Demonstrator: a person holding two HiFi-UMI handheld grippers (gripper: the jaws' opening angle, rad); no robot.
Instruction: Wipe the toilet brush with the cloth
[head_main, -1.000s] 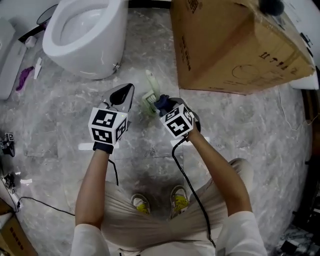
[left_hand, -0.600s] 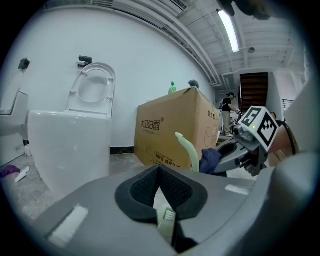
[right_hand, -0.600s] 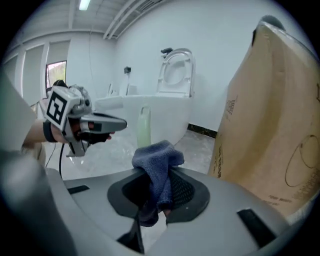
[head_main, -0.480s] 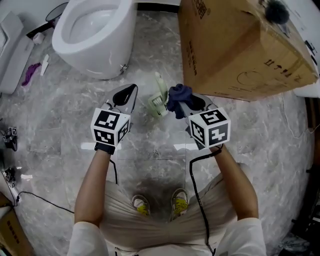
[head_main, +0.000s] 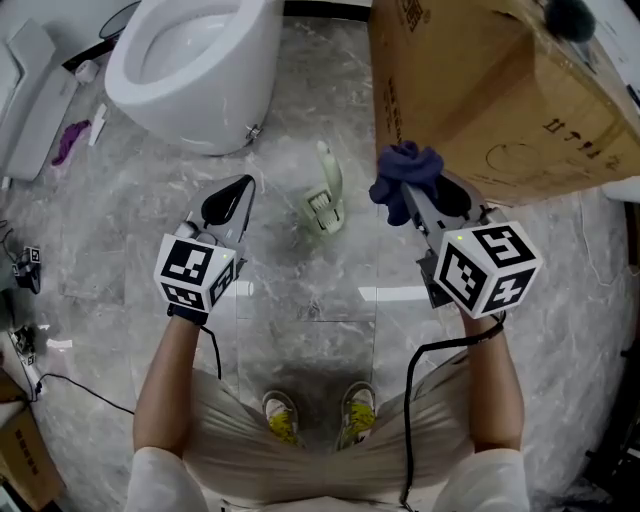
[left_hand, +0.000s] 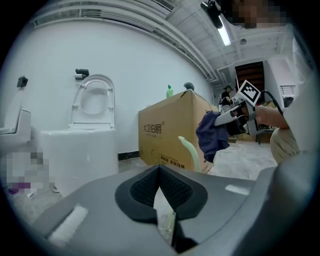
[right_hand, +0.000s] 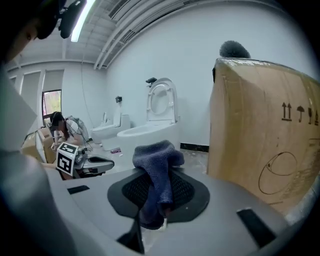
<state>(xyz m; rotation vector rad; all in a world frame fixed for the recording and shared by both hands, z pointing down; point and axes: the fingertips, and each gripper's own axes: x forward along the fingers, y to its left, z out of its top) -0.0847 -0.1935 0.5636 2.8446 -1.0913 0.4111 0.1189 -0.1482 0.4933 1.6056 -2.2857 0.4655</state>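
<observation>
A pale green toilet brush (head_main: 325, 195) stands on the marble floor between my two grippers, touched by neither; the left gripper view shows its curved handle (left_hand: 190, 150) upright past the jaws. My left gripper (head_main: 240, 186) is to the brush's left, jaws shut on nothing (left_hand: 159, 169). My right gripper (head_main: 408, 200) is lifted to the brush's right, shut on a dark blue cloth (head_main: 404, 170) that bunches up and drapes over its pads (right_hand: 157, 165). From the left gripper view the cloth (left_hand: 212, 135) hangs off that gripper, to the right of the brush handle.
A white toilet (head_main: 195, 60) stands at the far left, seat raised. A large cardboard box (head_main: 500, 90) fills the far right, close behind the right gripper. A purple item (head_main: 68, 142) lies by the left wall. The person's shoes (head_main: 280, 415) and a cable are below.
My right gripper has drawn the cloth right and away from the brush. The left gripper has shifted a little left. The brush stays where it was.
</observation>
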